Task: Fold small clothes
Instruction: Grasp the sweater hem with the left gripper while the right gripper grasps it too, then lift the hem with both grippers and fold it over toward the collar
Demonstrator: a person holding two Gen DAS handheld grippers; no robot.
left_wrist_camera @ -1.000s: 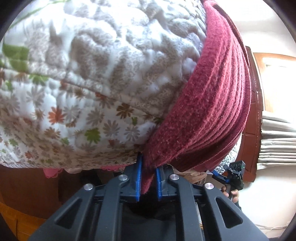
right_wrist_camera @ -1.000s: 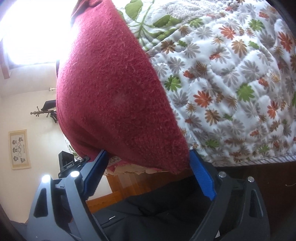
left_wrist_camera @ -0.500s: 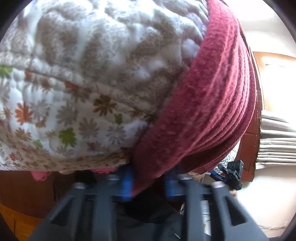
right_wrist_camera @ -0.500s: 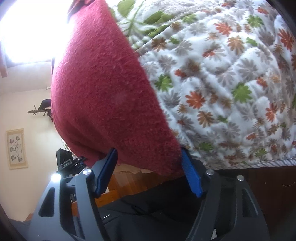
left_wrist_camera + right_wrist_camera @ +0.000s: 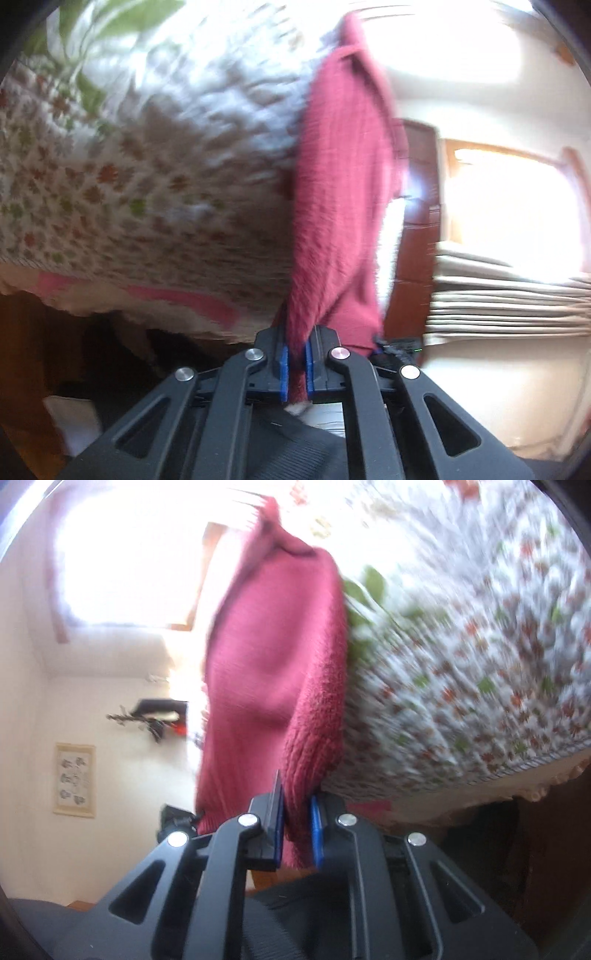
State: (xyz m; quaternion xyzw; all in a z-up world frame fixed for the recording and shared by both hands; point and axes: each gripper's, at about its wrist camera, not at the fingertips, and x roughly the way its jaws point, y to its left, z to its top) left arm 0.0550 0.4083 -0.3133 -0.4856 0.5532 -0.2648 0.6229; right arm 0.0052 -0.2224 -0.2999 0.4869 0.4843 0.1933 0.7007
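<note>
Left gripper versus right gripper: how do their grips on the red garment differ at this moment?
The left gripper pinches a thin edge of the red knit garment, its blue pads nearly together; the right gripper clamps a thicker, bunched roll, pads further apart. The quilt lies to the left gripper's left, but to the right gripper's right. Both are shut on the garment; both views are motion-blurred.

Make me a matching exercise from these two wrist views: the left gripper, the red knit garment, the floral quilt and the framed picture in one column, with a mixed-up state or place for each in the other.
1. left gripper
2. red knit garment
3. floral quilt
4. framed picture

A. hangs on the wall
B. shut on cloth
C. covers the bed
D. gripped at two places

Pairs: 1-B, 2-D, 3-C, 4-A
</note>
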